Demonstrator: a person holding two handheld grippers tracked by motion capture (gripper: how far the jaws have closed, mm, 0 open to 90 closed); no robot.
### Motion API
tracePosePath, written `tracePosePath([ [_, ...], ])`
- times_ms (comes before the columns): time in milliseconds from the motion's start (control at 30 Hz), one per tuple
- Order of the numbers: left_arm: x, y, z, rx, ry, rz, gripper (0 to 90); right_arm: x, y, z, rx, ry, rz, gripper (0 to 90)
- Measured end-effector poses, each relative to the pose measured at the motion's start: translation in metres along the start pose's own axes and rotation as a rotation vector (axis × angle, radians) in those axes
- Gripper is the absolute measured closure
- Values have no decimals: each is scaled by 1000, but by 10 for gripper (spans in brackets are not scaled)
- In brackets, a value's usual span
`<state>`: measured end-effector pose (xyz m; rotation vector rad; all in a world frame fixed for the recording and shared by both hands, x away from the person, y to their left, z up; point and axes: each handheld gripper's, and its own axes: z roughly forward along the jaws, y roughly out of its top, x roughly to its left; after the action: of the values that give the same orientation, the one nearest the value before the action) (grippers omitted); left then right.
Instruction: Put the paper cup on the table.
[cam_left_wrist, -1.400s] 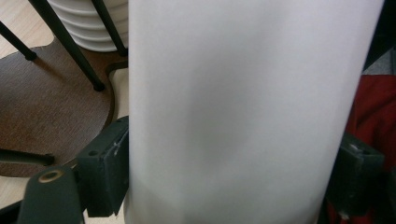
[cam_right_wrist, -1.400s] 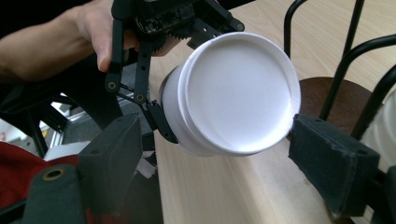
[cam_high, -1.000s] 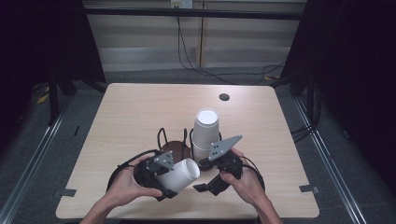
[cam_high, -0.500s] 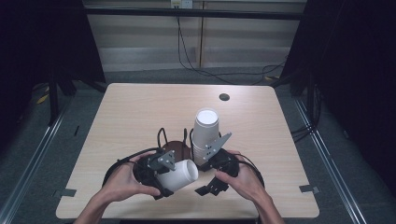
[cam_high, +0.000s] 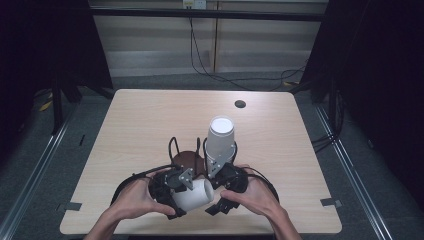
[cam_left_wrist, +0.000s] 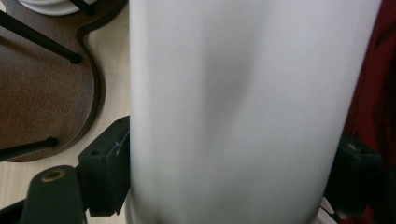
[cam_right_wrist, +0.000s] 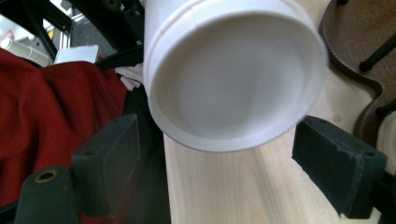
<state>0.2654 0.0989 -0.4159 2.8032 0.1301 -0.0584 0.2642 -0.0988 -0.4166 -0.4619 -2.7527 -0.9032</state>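
Left gripper (cam_high: 172, 192) clamps 1 white paper cup (cam_high: 192, 194) sideways above the table's (cam_high: 150, 120) near edge. Right gripper (cam_right_wrist: 215, 154) gapes wide around its base, not touching. Squeeze harder and the thin wall likely buckles; a misjudged handover drops it.

Two white cups: one lying sideways (cam_high: 192, 194), one upside down (cam_high: 220, 137) on what seems a stack. One dark stand (cam_high: 187, 159), two grippers, one surface (cam_high: 150, 120).
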Motion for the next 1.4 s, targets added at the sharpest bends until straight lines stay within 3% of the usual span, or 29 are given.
tracePosePath([
  [100,0,5,-1,26,0,15,179,0,7,2,48,11,-5,168],
  [267,-4,7,5,47,-18,35,180,1,9,1,25,-3,-9,165],
  [400,-7,8,5,41,-31,39,179,2,10,4,37,7,-20,163],
  [433,-6,9,5,43,-30,43,179,2,11,5,38,32,-32,172],
  [633,-5,11,9,36,-37,35,179,2,12,7,47,29,-29,177],
  [733,-6,11,10,31,-46,32,179,2,12,11,48,52,-22,170],
  [767,-6,12,10,48,-41,51,178,2,12,12,49,44,-22,202],
  [833,-8,12,10,29,-49,36,178,2,11,12,39,47,-22,220],
  [967,-8,12,8,39,-28,73,177,2,12,14,42,54,-28,239],
  [1167,-8,10,8,26,-57,61,173,3,11,14,37,48,-30,253],
  [1233,-8,10,9,25,-53,61,164,4,11,14,43,45,-19,254],
  [1267,-8,10,9,27,-22,79,159,4,11,14,41,37,-25,254],
  [1400,-7,8,7,-13,-19,72,142,4,10,13,41,30,-14,254],
])
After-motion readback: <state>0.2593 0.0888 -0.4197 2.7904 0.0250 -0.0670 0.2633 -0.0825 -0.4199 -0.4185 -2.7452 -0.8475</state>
